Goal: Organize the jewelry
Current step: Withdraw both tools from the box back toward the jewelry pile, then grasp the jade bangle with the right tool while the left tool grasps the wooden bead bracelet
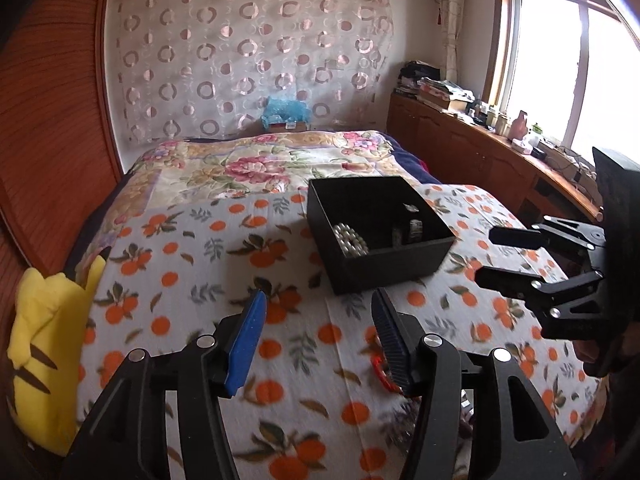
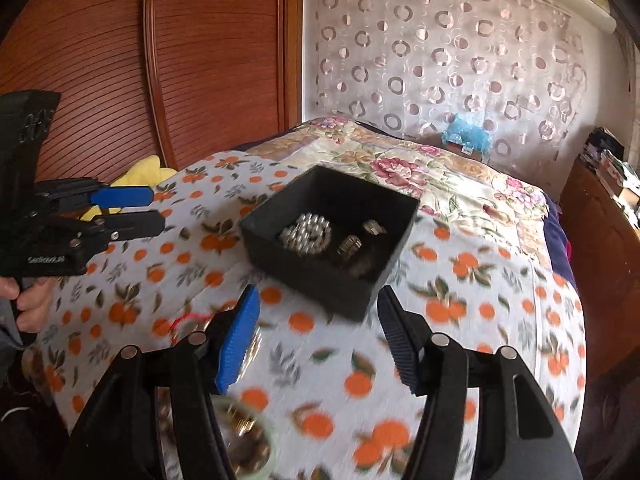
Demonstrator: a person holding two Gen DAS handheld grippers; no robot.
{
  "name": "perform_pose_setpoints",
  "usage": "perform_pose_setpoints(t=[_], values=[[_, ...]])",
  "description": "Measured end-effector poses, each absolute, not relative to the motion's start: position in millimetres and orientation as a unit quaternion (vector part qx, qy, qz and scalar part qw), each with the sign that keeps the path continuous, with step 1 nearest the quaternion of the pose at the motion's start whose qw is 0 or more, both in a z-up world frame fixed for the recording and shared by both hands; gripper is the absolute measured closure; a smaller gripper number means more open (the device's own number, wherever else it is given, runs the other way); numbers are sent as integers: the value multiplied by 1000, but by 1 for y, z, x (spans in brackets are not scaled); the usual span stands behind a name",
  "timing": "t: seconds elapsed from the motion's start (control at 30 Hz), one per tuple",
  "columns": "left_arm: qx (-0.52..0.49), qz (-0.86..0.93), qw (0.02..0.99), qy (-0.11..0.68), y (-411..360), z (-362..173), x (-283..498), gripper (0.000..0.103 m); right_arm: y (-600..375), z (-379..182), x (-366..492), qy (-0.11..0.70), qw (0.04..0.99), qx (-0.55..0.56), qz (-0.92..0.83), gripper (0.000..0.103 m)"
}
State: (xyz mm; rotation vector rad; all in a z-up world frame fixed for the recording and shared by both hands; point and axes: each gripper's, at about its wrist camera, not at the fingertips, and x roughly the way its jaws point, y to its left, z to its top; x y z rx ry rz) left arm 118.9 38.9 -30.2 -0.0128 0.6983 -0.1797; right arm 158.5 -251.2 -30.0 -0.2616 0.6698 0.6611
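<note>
Squarely on the orange-print blanket (image 1: 192,280) of the bed sits the black box (image 1: 384,264), open-topped, at about 1 o'clock in the left wrist view and at 12 o'clock in the right wrist view. Inside it lie a pearl bracelet (image 1: 351,240) toward its left side and a few small metallic pieces (image 1: 414,227) to the right of the pearls — too small to name.

The left gripper (image 1: 318,340) hovers over the blanket with its fingers wide apart and nothing between them. A red bangle (image 1: 384,374) lies on the blanket just behind its right finger, partly hidden. The right gripper (image 2: 318,336) is likewise spread wide and holds nothing. At 7 o'clock in its view, more jewelry lies on the blanket: a pale green bangle (image 2: 267,436), blurred gold beads (image 2: 240,424) and a red cord (image 2: 188,318), partly behind the blue finger pad.

Each gripper shows in the other's view — the right one at 3 o'clock in the left view, near the box's right side, and the left one at 9 o'clock in the right view, well left of the box.

A yellow plush toy (image 1: 44,360) lies at the bed's left edge, and a floral quilt (image 1: 256,164) covers the far half.
</note>
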Motion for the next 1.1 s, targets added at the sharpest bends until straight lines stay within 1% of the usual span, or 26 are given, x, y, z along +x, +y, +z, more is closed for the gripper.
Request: perform_pose_setpoints(t=[0.5, 0.57, 0.6, 0.63, 0.9, 1.07, 1.1], values=[[-11, -98, 933, 347, 24, -42, 66, 49, -275, -58, 99, 352, 878, -92, 311, 40], [-12, -100, 931, 351, 23, -46, 62, 49, -272, -64, 95, 358, 875, -91, 313, 37], [-12, -101, 930, 354, 23, -48, 61, 49, -269, -69, 94, 362, 872, -90, 316, 32], [-12, -102, 929, 357, 21, -51, 60, 49, -267, -72, 92, 366, 870, -89, 319, 30], [-7, -108, 920, 376, 13, -71, 56, 49, -257, -88, 97, 393, 854, -73, 334, 30], [-5, -109, 918, 380, 10, -75, 56, 49, -252, -94, 104, 414, 842, -64, 340, 28], [-5, -109, 918, 381, 9, -75, 56, 49, -251, -96, 104, 415, 840, -62, 343, 25]])
